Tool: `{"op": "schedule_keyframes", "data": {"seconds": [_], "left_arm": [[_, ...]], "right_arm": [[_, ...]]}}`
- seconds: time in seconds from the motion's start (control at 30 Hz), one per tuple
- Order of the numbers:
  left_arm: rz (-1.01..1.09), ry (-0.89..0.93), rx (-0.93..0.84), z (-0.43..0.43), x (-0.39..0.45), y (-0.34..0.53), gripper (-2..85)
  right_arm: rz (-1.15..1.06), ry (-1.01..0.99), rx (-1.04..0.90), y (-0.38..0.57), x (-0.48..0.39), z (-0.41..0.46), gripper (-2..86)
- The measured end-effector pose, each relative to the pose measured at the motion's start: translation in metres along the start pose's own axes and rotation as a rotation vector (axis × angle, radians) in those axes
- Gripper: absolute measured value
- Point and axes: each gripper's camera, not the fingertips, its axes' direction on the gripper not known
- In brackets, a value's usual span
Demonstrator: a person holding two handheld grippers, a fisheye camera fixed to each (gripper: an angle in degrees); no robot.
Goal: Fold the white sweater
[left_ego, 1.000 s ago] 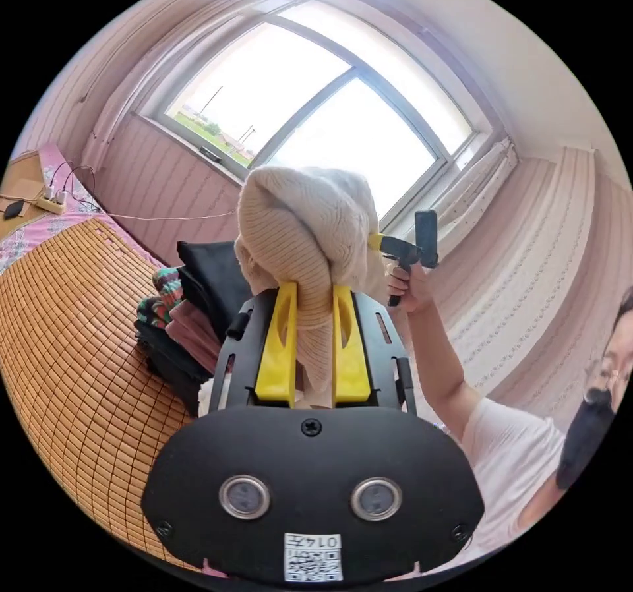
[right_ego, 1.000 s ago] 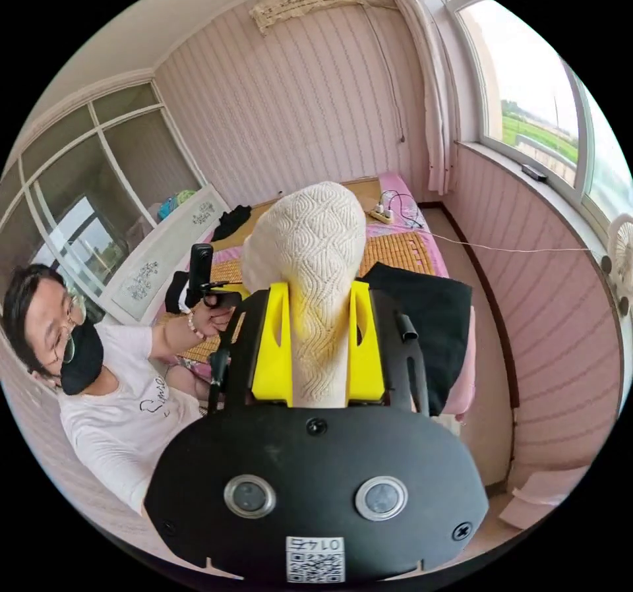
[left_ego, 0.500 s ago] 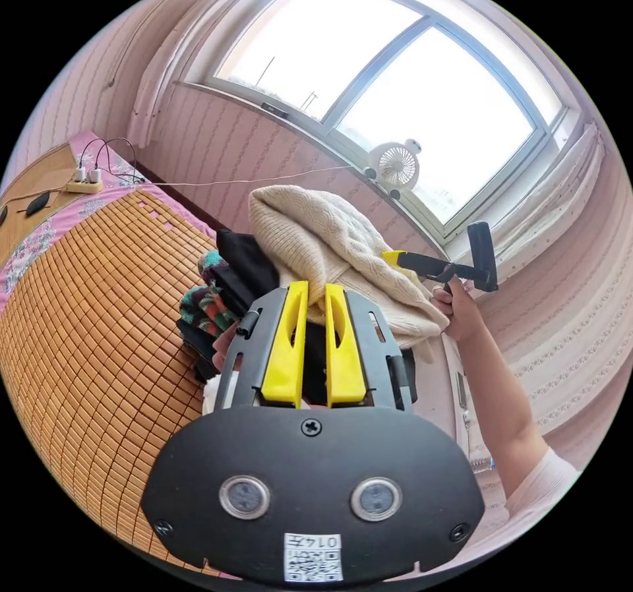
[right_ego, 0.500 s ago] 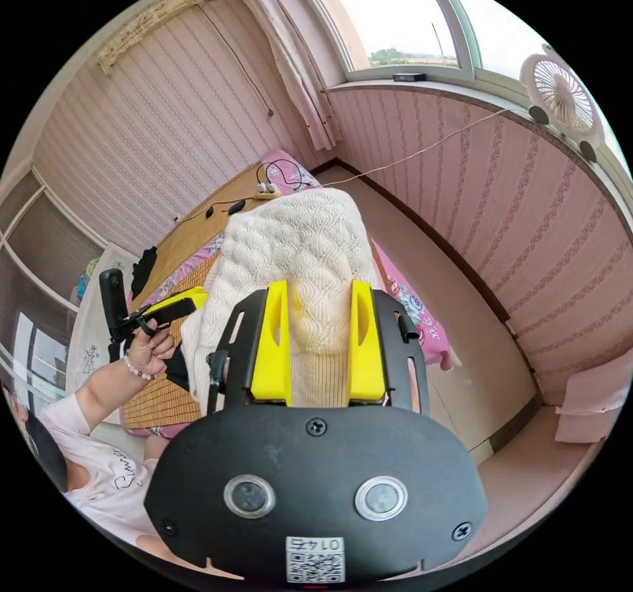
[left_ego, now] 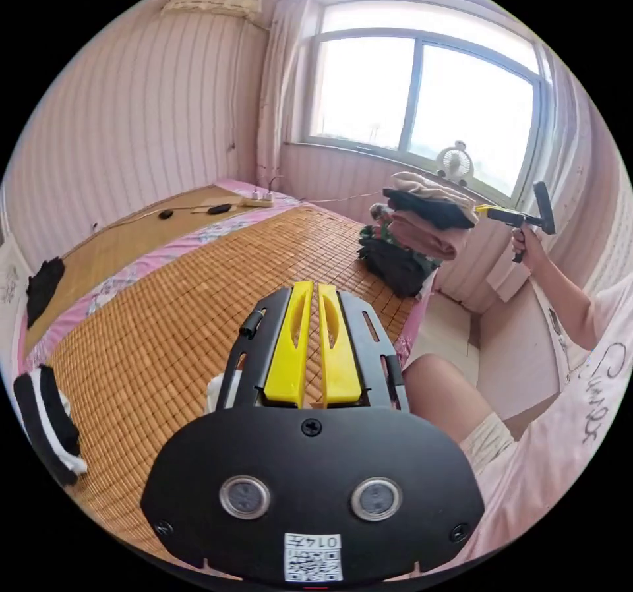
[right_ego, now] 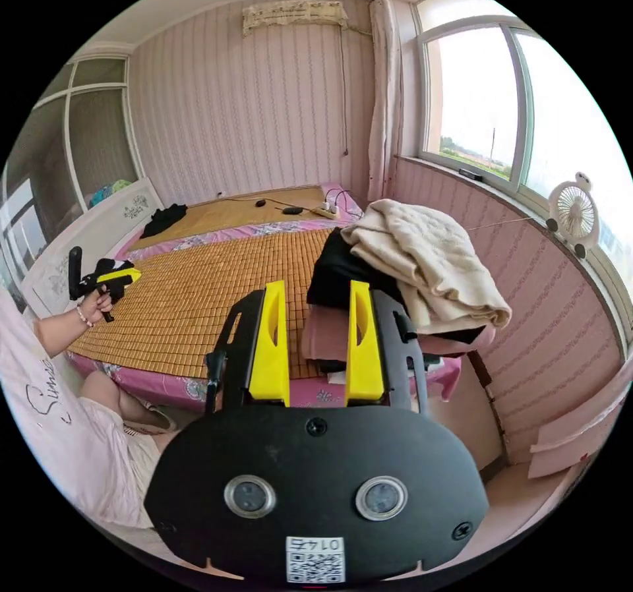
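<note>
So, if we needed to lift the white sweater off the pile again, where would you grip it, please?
Probably the loose fold overhanging the pile's window side on the white sweater, approached from that side: it droops free of the black garment beneath, so the jaws could close around it.

Bright daylight from the blown-out window [left_ego: 422, 101], fisheye-bent edges.

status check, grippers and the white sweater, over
Left gripper shut, empty, over the bamboo mat. Right gripper open, empty. White sweater lies loosely on top of the clothes pile at the bed edge. Nothing in the way.
</note>
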Motion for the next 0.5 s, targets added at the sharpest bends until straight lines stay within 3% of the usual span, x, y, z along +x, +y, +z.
{"op": "schedule_keyframes", "data": {"seconds": [0.1,0.23,0.4,0.5], "left_arm": [[-0.220,-0.148,-0.001,-0.076,-0.045,0.075,-0.6],[-0.501,-0.339,0.099,-0.180,-0.086,0.158,-0.6],[-0.712,-0.475,0.108,-0.259,-0.136,0.223,0.2],[-0.815,-0.512,0.137,-0.291,-0.174,0.249,1.9]], "right_arm": [[-0.132,-0.196,-0.094,0.028,-0.096,0.074,12.5],[-0.382,-0.314,-0.131,0.038,-0.226,0.156,11.6],[-0.668,-0.669,-0.204,0.006,-0.426,0.259,13.7],[-0.784,-0.770,-0.240,-0.017,-0.529,0.307,13.7]]}}
